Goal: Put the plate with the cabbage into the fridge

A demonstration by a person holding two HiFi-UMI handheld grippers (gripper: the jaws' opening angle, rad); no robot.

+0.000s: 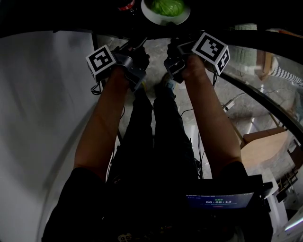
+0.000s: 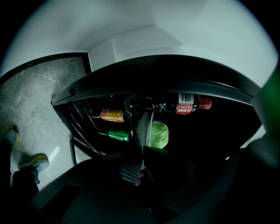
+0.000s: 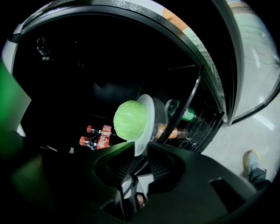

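Left gripper (image 2: 142, 151) and right gripper (image 3: 140, 152) each pinch the plate (image 3: 147, 117) rim, cabbage (image 3: 129, 120) aboard. Bottles (image 3: 98, 138) and cans (image 2: 113, 115) lie beyond it in the fridge (image 3: 87, 57).

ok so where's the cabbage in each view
head view: cabbage at the top edge, centre.
left gripper view: near the centre, just right of the edge-on plate.
right gripper view: near the centre, against the left face of the plate.
shared landmark: the white plate that carries it.
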